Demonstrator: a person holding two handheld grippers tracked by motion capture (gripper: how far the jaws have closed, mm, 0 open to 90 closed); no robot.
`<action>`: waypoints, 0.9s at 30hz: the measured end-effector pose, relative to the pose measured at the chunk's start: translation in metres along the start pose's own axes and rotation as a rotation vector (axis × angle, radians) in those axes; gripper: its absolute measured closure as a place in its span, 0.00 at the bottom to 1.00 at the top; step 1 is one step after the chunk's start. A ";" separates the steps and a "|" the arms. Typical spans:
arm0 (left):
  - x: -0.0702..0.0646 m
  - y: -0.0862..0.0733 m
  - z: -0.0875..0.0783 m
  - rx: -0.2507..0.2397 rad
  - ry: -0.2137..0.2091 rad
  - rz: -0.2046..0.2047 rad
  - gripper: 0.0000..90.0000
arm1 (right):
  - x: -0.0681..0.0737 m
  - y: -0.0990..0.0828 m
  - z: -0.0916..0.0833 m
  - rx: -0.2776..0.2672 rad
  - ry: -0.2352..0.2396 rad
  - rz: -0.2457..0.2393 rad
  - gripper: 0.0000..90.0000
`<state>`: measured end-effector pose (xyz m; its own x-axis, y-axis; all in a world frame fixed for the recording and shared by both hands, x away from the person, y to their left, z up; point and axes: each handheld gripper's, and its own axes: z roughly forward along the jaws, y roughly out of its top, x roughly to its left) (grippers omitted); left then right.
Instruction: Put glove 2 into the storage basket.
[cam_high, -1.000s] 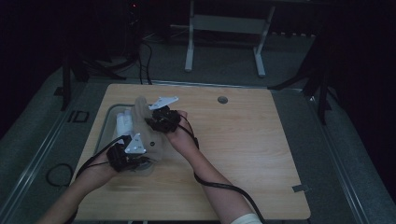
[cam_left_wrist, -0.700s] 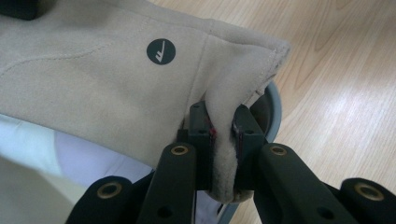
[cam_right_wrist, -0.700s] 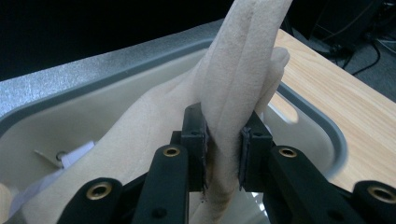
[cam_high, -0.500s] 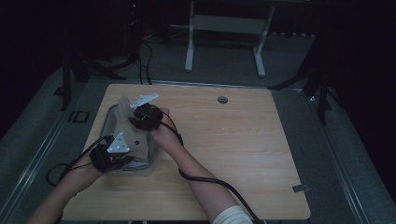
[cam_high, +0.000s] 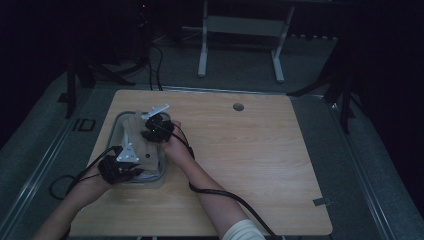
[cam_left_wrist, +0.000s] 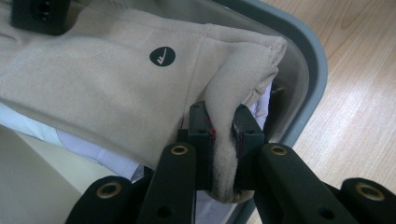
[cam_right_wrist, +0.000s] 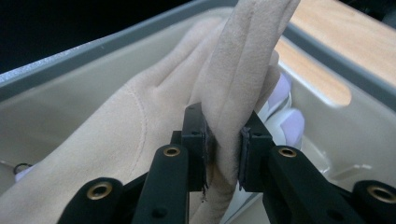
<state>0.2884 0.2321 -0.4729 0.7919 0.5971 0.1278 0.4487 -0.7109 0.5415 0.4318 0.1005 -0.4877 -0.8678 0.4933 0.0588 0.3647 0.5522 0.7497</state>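
The left gripper (cam_left_wrist: 223, 140) is clenching a bunched fold of the beige garment (cam_left_wrist: 102, 88), its jaws pressing the cloth at the near corner of the clear plastic bin (cam_high: 161, 176), which is sitting at the left of the wooden bench (cam_high: 260, 165). A white garment (cam_left_wrist: 88, 147) is lying beneath it. The right gripper (cam_right_wrist: 223, 149) is gripping another fold of the beige garment over the bin's far half.

A beige garment (cam_left_wrist: 93, 88), folded and bunched, lies inside the clear grey-rimmed bin (cam_left_wrist: 310, 60), over pale cloth.
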 end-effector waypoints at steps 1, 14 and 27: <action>-0.001 0.000 0.002 0.008 -0.001 0.004 0.90 | 0.000 -0.002 0.001 0.004 -0.005 -0.002 0.85; -0.001 0.003 0.003 0.014 -0.024 -0.004 0.82 | -0.011 0.001 -0.021 0.000 -0.001 0.030 0.43; 0.003 0.018 -0.025 -0.179 0.030 -0.145 0.17 | -0.013 -0.010 -0.056 -0.037 0.046 0.011 0.17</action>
<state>0.2890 0.2303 -0.4417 0.7106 0.7008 0.0618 0.4736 -0.5414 0.6947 0.4203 0.0512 -0.4590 -0.8786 0.4675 0.0972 0.3628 0.5213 0.7724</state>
